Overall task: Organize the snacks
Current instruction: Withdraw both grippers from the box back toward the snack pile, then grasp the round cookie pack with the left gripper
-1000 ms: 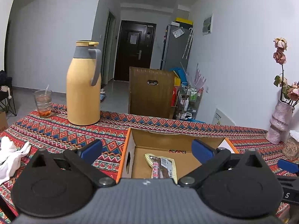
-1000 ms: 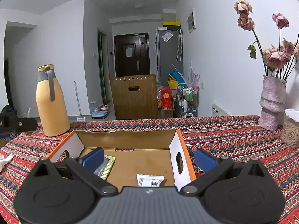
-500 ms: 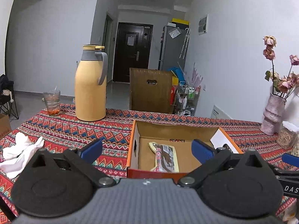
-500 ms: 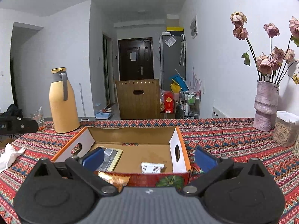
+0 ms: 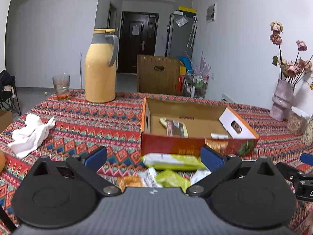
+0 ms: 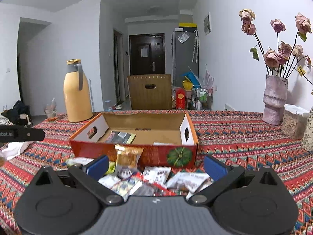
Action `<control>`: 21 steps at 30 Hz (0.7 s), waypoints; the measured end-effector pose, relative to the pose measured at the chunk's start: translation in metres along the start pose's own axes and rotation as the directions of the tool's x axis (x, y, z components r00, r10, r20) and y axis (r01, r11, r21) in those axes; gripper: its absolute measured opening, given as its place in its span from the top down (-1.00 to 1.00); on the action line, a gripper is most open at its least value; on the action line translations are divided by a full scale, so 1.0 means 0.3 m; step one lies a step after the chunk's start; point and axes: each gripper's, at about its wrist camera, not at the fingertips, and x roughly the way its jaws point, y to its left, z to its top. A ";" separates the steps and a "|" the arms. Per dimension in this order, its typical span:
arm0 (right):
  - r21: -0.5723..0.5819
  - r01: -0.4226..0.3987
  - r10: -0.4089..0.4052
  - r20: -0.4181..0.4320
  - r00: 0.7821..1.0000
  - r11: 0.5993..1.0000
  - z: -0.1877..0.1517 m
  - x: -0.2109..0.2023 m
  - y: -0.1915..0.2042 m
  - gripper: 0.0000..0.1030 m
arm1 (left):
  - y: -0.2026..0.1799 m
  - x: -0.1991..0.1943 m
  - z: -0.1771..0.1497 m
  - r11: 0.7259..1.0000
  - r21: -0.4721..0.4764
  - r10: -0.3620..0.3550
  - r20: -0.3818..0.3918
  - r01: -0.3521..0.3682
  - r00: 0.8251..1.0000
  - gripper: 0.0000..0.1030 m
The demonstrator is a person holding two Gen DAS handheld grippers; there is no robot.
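An open orange cardboard box [image 5: 172, 143] [image 6: 133, 152] stands on the patterned tablecloth; a dark snack packet [image 5: 176, 127] [image 6: 120, 137] and a small white packet [image 5: 219, 136] lie inside. A heap of loose snack packets lies in front of the box: a long green-white packet [image 5: 172, 161], an orange packet [image 6: 128, 156] and several white sachets [image 6: 156, 174]. My left gripper [image 5: 153, 156] is open and empty above the green packet. My right gripper [image 6: 156, 164] is open and empty above the sachets.
A yellow thermos [image 5: 100, 66] [image 6: 77, 92] and a glass [image 5: 61, 87] stand at the back left. A white cloth [image 5: 31, 133] lies at the left. A pink vase with dried roses [image 6: 274, 101] [image 5: 281, 101] and a jar [image 6: 294, 124] stand at the right.
Both grippers have pulled back toward the near side of the table. The box now looks farther away, and the heap of loose packets in front of it has come into view.
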 end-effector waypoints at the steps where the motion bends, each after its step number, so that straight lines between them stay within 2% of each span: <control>1: -0.004 -0.004 0.004 -0.003 1.000 1.000 -0.012 -0.012 0.003 -1.00 | 0.003 -0.008 -0.013 1.000 0.001 0.002 -0.007 -0.002 1.000 -1.00; 11: -0.004 -0.022 0.022 -0.038 0.999 1.000 -0.113 -0.097 0.014 -1.00 | 0.026 -0.047 -0.167 1.000 -0.017 0.018 -0.120 -0.020 0.993 -1.00; 18: 0.007 -0.014 0.015 -0.083 0.996 1.000 -0.191 -0.128 0.003 -1.00 | 0.017 -0.028 -0.288 0.998 0.001 0.058 -0.229 -0.059 0.972 -1.00; 21: 0.018 -0.011 0.013 -0.104 0.994 1.000 -0.216 -0.134 -0.004 -1.00 | 0.008 -0.030 -0.321 0.998 0.018 0.067 -0.250 -0.064 0.966 -1.00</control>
